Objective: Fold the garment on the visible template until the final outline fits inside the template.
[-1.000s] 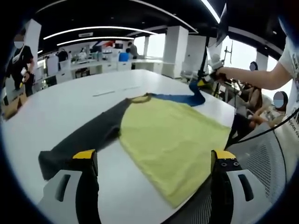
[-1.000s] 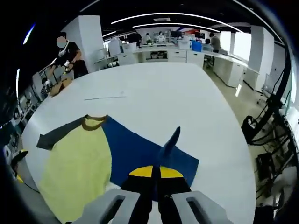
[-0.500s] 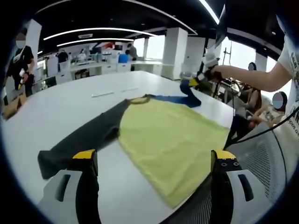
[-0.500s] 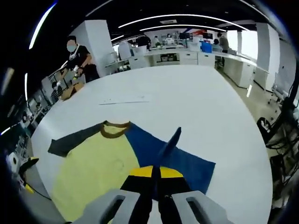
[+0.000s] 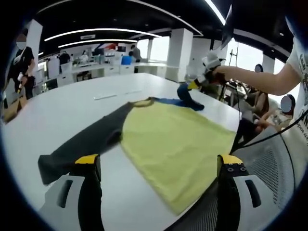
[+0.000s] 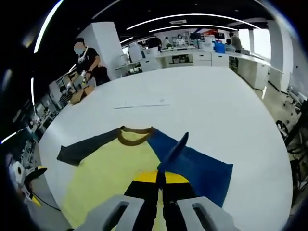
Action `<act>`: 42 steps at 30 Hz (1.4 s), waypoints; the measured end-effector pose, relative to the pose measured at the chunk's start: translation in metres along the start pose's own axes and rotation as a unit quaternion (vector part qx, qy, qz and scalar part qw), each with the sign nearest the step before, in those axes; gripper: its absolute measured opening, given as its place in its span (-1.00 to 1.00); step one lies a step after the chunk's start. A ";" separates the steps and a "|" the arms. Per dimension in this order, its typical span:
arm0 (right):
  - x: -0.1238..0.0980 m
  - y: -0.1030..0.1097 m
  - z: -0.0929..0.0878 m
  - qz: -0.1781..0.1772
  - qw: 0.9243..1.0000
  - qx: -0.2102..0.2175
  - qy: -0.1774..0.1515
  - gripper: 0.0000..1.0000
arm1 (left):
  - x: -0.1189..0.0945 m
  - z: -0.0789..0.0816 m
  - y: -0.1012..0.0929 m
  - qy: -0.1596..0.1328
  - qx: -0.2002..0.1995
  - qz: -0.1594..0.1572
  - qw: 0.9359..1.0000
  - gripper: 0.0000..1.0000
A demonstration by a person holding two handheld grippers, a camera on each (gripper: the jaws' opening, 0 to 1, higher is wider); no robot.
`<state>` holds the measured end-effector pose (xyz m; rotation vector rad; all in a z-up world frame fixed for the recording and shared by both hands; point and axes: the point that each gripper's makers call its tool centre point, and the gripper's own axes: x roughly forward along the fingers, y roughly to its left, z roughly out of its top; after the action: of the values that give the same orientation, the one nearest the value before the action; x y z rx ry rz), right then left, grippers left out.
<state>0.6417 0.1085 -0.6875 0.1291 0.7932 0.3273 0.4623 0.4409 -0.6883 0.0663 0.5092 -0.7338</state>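
A shirt lies flat on the white table [image 5: 62,110], with a yellow body [image 5: 173,144], a brown collar [image 6: 134,137] and a dark grey sleeve [image 5: 82,144] stretched toward the near left. My right gripper [image 6: 161,177] is shut on the blue sleeve [image 6: 195,163], whose cuff end sticks up between the jaws. In the left gripper view the right gripper [image 5: 195,84] holds that sleeve lifted and bunched at the shirt's far side. My left gripper [image 5: 159,161] is open, its jaws wide apart above the shirt's near edge, touching nothing.
A thin pale strip [image 6: 142,104] lies on the table beyond the collar. A person in black [image 6: 89,62] stands at the table's far edge. A mesh chair [image 5: 272,163] and seated people are at the right. Desks line the back.
My right gripper has carried the blue sleeve inward, toward the collar and the yellow body. The left gripper has stayed in place, open.
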 end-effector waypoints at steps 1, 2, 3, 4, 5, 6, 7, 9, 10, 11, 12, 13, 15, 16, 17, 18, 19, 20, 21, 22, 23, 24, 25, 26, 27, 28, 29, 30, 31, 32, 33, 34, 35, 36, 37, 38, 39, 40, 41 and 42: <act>0.001 0.003 0.001 0.003 1.000 -0.001 0.000 -1.00 | 0.000 0.000 0.000 0.000 -0.001 0.000 1.000 0.94; 0.003 0.008 0.001 0.006 1.000 -0.003 0.002 -1.00 | 0.000 0.000 0.000 -0.001 -0.001 -0.001 1.000 0.94; 0.004 0.010 0.001 0.008 1.000 -0.005 0.003 -1.00 | 0.001 0.000 -0.001 -0.001 -0.001 -0.002 1.000 0.94; 0.007 0.015 0.002 0.011 1.000 -0.010 0.004 -1.00 | 0.001 0.000 -0.001 0.000 0.000 -0.003 1.000 0.94; 0.008 0.017 0.002 0.012 1.000 -0.013 0.005 -1.00 | 0.001 0.000 -0.001 0.002 0.001 -0.003 1.000 0.94; 0.010 0.022 0.003 0.015 1.000 -0.015 0.007 -1.00 | 0.001 0.000 -0.001 0.002 0.001 -0.003 1.000 0.94; 0.011 0.025 0.003 0.018 1.000 -0.017 0.008 -1.00 | 0.002 -0.001 -0.002 0.002 0.000 -0.005 1.000 0.93; 0.014 0.032 0.003 0.023 0.999 -0.020 0.010 -1.00 | 0.002 -0.001 -0.003 0.002 -0.001 -0.007 1.000 0.92; 0.015 0.035 0.003 0.025 0.999 -0.023 0.012 -1.00 | 0.002 -0.001 -0.002 0.004 -0.001 -0.006 1.000 0.91; 0.017 0.039 0.003 0.028 0.999 -0.025 0.013 -1.00 | 0.002 -0.002 -0.002 0.005 0.000 -0.004 1.000 0.91; 0.018 0.041 0.004 0.030 0.999 -0.027 0.014 -1.00 | 0.002 -0.002 -0.001 0.005 0.000 -0.003 1.000 0.91; 0.020 0.045 0.005 0.034 0.999 -0.029 0.016 -1.00 | 0.002 -0.002 -0.001 0.005 -0.001 -0.002 1.000 0.91; 0.022 0.049 0.006 0.038 0.999 -0.032 0.016 -1.00 | 0.001 -0.001 0.000 0.002 -0.002 -0.001 1.000 0.91; 0.023 0.051 0.007 0.039 0.999 -0.034 0.017 -1.00 | 0.001 -0.001 0.000 0.003 -0.002 0.000 1.000 0.91; 0.024 0.054 0.008 0.042 0.998 -0.037 0.017 -1.00 | 0.000 -0.001 0.000 0.003 -0.001 0.000 1.000 0.91; 0.026 0.057 0.009 0.044 0.998 -0.041 0.018 -1.00 | 0.000 -0.002 0.000 0.004 0.000 0.000 1.000 0.91; 0.026 0.059 0.010 0.045 0.998 -0.043 0.018 -1.00 | 0.000 -0.002 0.000 0.004 -0.001 0.001 1.000 0.91; 0.028 0.062 0.011 0.048 0.998 -0.044 0.017 -1.00 | 0.000 -0.002 0.000 0.004 -0.002 0.001 1.000 0.91; 0.028 0.065 0.011 0.050 0.998 -0.044 0.017 -1.00 | 0.000 -0.002 0.000 0.004 -0.002 0.001 1.000 0.91; 0.029 0.068 0.012 0.052 0.997 -0.045 0.017 -1.00 | -0.001 -0.002 0.000 0.004 -0.002 0.002 1.000 0.91; 0.030 0.070 0.012 0.053 0.997 -0.046 0.017 -1.00 | -0.001 -0.002 0.000 0.004 -0.002 0.002 1.000 0.91; 0.031 0.073 0.013 0.055 0.997 -0.048 0.018 -1.00 | -0.001 -0.002 0.000 0.004 -0.002 0.002 1.000 0.91; 0.032 0.074 0.013 0.056 0.997 -0.048 0.019 -1.00 | -0.001 -0.002 0.000 0.004 -0.002 0.003 1.000 0.91; 0.033 0.076 0.013 0.057 0.997 -0.048 0.020 -1.00 | -0.001 -0.002 0.000 0.004 -0.001 0.003 1.000 0.91; 0.035 0.079 0.013 0.059 0.997 -0.050 0.021 -1.00 | -0.001 -0.002 0.000 0.004 -0.002 0.002 1.000 0.91; 0.035 0.080 0.013 0.060 0.997 -0.051 0.022 -1.00 | -0.001 -0.002 0.000 0.004 -0.002 0.002 1.000 0.91; 0.036 0.084 0.013 0.062 0.996 -0.054 0.022 -1.00 | -0.001 -0.002 0.000 0.004 -0.002 0.002 1.000 0.91; 0.037 0.086 0.013 0.063 0.996 -0.055 0.022 -1.00 | -0.001 -0.002 0.000 0.004 -0.001 0.002 1.000 0.91; 0.038 0.088 0.013 0.065 0.996 -0.057 0.022 -1.00 | -0.002 -0.001 0.000 0.004 0.000 0.002 1.000 0.91; 0.038 0.090 0.013 0.066 0.996 -0.059 0.023 -1.00 | -0.002 -0.001 0.000 0.003 0.001 0.002 1.000 0.91; 0.040 0.093 0.012 0.067 0.996 -0.062 0.024 -1.00 | -0.002 -0.001 0.000 0.003 0.001 0.001 1.000 0.91; 0.040 0.095 0.012 0.068 0.995 -0.063 0.026 -1.00 | -0.002 -0.001 0.000 0.004 0.001 0.001 1.000 0.91; 0.041 0.097 0.011 0.069 0.995 -0.064 0.027 -1.00 | -0.002 -0.001 0.000 0.005 0.001 0.001 1.000 0.91; 0.042 0.100 0.011 0.072 0.995 -0.066 0.028 -1.00 | -0.003 -0.002 0.000 0.006 0.002 0.001 1.000 0.91; 0.043 0.102 0.011 0.073 0.995 -0.067 0.028 -1.00 | -0.003 -0.002 0.001 0.006 0.003 0.002 1.000 0.91; 0.044 0.105 0.012 0.075 0.994 -0.067 0.028 -1.00 | -0.003 -0.001 0.001 0.005 0.003 0.002 1.000 0.91; 0.045 0.107 0.012 0.078 0.994 -0.068 0.029 -1.00 | -0.003 -0.001 0.001 0.004 0.002 0.002 1.000 0.91; 0.046 0.109 0.012 0.079 0.994 -0.069 0.029 -1.00 | -0.003 -0.001 0.001 0.004 0.001 0.002 1.000 0.91; 0.048 0.112 0.012 0.081 0.994 -0.070 0.030 -1.00 | -0.003 -0.001 0.001 0.003 0.001 0.003 1.000 0.91; 0.049 0.113 0.012 0.082 0.994 -0.071 0.031 -1.00 | -0.002 -0.001 0.002 0.004 0.001 0.003 1.000 0.91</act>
<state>0.6554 0.2319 -0.6856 0.0519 0.8194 0.5441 0.4615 0.4438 -0.6881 0.0724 0.5147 -0.7291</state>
